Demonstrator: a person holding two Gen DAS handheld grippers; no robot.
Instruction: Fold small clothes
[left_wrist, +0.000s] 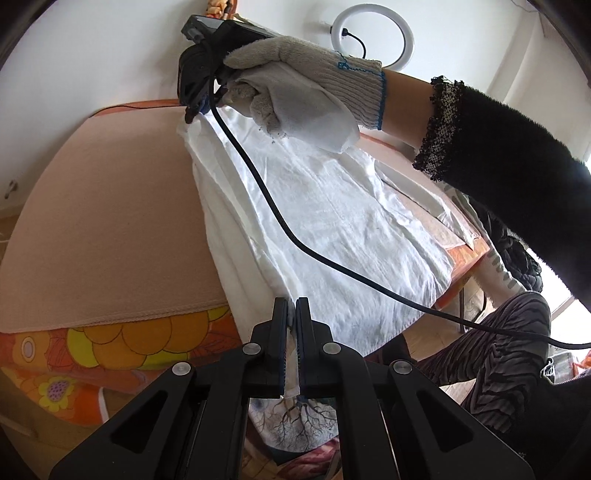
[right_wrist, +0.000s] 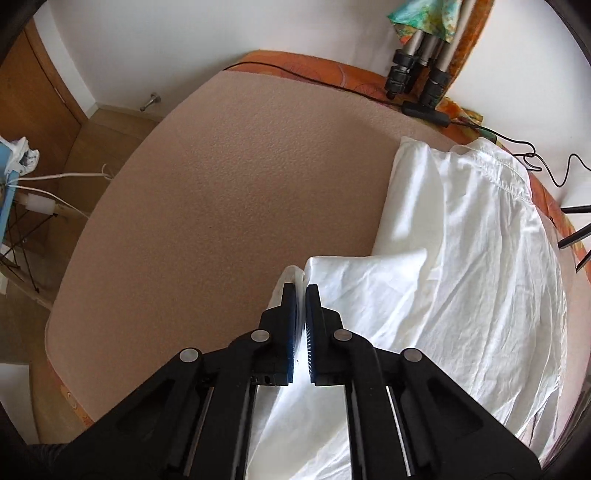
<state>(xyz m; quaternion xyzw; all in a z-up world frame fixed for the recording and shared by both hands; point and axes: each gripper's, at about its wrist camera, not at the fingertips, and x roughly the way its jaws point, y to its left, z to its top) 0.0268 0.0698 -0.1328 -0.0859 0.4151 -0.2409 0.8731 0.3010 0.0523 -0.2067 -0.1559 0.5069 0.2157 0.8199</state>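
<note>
Folding looks to be at an early or middle stage, judging from how the white woven cotton garment (left_wrist: 332, 229) lies: it spreads over the right half of the pinkish-beige textured mat (right_wrist: 221, 184), one long edge doubled over along the middle of the left wrist view, yet no compact bundle exists. The left tool (left_wrist: 291, 314), low centre in its own view, has its fingers pressed together on the near edge of the cloth. The right tool (right_wrist: 300, 295), low centre of the right wrist view, pinches a folded corner of the same cloth, with white fabric showing between its blue pads (right_wrist: 291, 314). Seen from the left camera, the right tool sits at upper centre, held by a hand in a grey knitted glove (left_wrist: 314, 77), its black cable (left_wrist: 280, 221) trailing across the fabric. Remaining work, I judge, is carrying the held edge across and flattening the result.

Under the mat lies an orange flower-patterned bed cover (left_wrist: 110, 343). White walls, a wooden floor at the left, grey tripod legs (right_wrist: 417, 62) at upper right and a white ring light (left_wrist: 371, 40) complete the room.
</note>
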